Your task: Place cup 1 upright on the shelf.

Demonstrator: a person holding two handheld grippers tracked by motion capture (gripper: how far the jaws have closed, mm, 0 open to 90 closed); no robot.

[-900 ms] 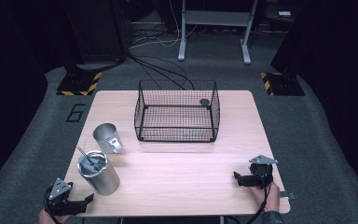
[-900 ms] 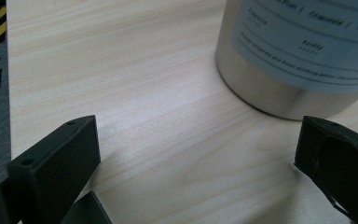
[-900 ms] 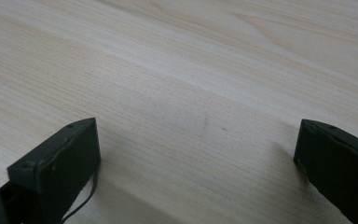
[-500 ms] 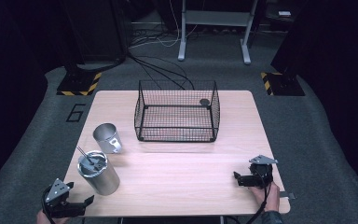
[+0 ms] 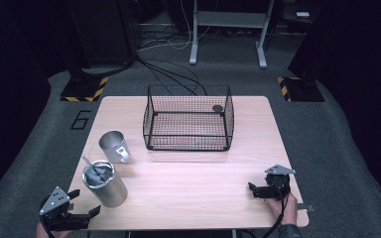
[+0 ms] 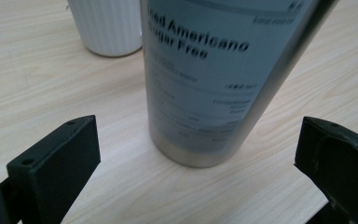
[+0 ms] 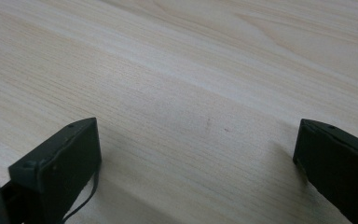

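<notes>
Dark floor rings the tabletop (image 5: 188, 183). Both hand-held grippers gape empty; the left hand-held gripper (image 5: 82, 214), nearing the tall tumbler (image 5: 105, 183), could tip it.

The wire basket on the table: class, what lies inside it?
Inside the wire basket, a small dark round object sits near its far right corner. Through the mesh the rest of its floor looks bare. What that object is cannot be told.
</notes>
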